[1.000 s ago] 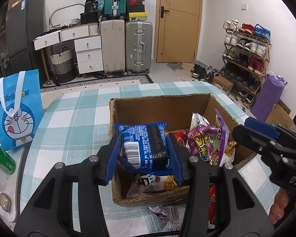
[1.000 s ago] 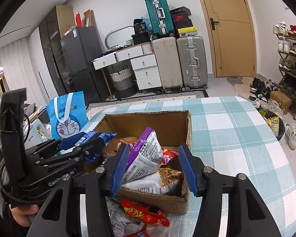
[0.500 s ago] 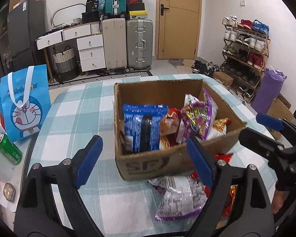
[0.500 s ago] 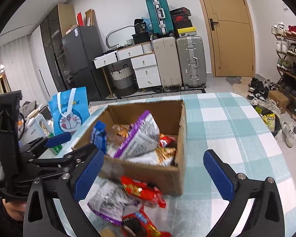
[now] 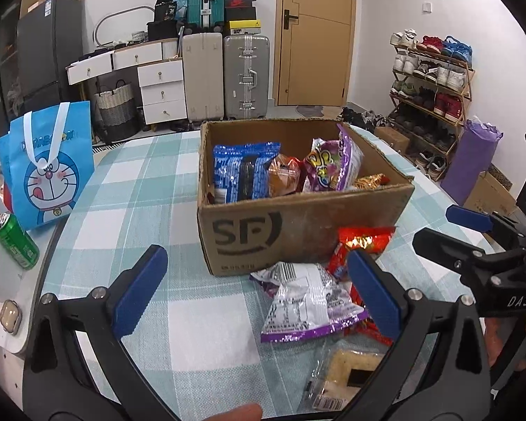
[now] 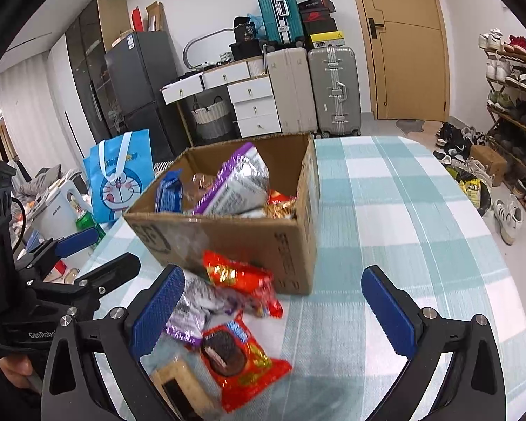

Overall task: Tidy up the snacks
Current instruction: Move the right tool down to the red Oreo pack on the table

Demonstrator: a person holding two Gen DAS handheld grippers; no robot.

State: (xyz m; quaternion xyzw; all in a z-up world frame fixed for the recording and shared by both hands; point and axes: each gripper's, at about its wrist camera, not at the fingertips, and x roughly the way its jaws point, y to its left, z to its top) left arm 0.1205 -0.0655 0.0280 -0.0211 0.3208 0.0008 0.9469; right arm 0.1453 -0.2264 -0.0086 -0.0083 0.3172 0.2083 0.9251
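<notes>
A cardboard box (image 5: 298,231) marked SF stands on the checked tablecloth and also shows in the right wrist view (image 6: 228,235). Inside are a blue packet (image 5: 243,172), a purple bag (image 5: 333,166) and other snacks. In front of the box lie a silver-purple bag (image 5: 305,307), a red packet (image 5: 363,242), a beige biscuit pack (image 5: 343,379) and a red cookie packet (image 6: 242,358). My left gripper (image 5: 259,294) is open and empty, pulled back from the box. My right gripper (image 6: 273,308) is open and empty above the loose snacks.
A blue Doraemon bag (image 5: 49,168) and a green can (image 5: 15,242) stand at the table's left. Suitcases, drawers, a fridge and a shoe rack (image 5: 431,80) line the room behind. The table's edge (image 6: 487,231) curves off on the right.
My left gripper let go of the blue packet into the box, my right let go of the purple bag. Both opened and drew back toward the near side.
</notes>
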